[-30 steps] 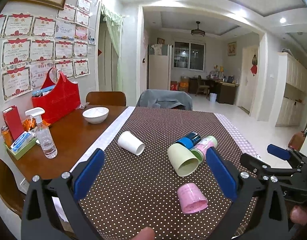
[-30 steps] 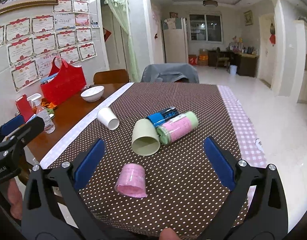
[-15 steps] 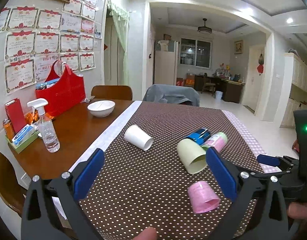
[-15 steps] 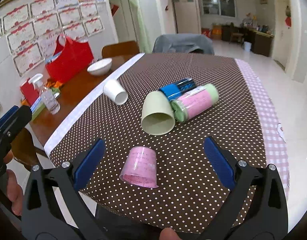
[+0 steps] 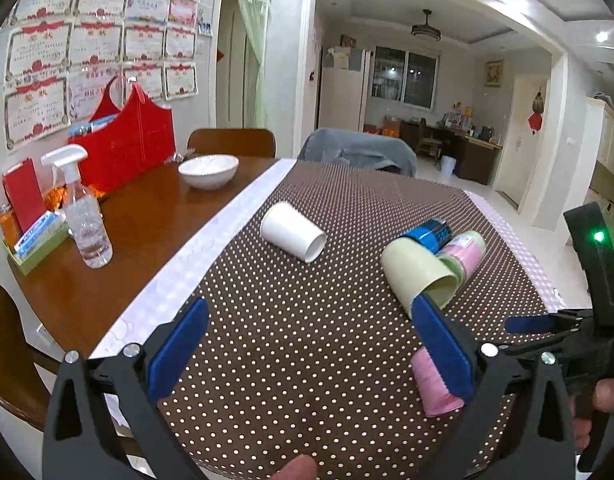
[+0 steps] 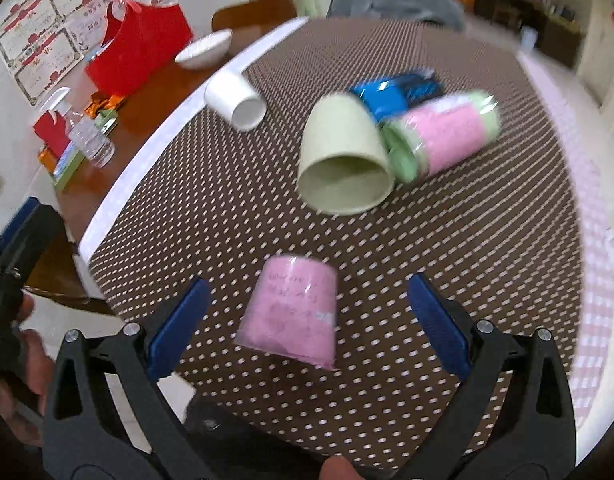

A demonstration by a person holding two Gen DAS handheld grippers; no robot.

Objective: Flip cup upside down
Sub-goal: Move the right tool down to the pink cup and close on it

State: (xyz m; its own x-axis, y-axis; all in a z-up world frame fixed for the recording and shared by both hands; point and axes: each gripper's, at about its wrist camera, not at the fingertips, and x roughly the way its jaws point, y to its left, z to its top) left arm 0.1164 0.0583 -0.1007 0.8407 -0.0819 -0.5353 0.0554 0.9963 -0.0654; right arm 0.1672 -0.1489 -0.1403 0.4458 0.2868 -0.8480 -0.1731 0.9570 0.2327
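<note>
A pink cup [image 6: 293, 310] lies on its side on the brown dotted tablecloth [image 6: 467, 240], its mouth toward me; it also shows in the left wrist view [image 5: 431, 386]. My right gripper [image 6: 307, 322] is open, its blue pads either side of the pink cup, not touching. A pale green cup [image 6: 345, 160] and a white cup [image 6: 235, 100] also lie on their sides farther back. My left gripper [image 5: 309, 350] is open and empty above the cloth's near edge, with the white cup [image 5: 293, 232] and green cup [image 5: 421, 276] beyond it.
A pink-and-green bottle [image 6: 447, 136] and a blue can [image 6: 395, 94] lie beside the green cup. On the bare wood at left stand a white bowl [image 5: 208, 170], a spray bottle [image 5: 83, 212] and a red bag [image 5: 125, 146]. Chairs stand at the far side.
My right gripper has moved forward and down, so the pink cup now sits between its pads. My left gripper has shifted left and slightly forward. No cup has moved.
</note>
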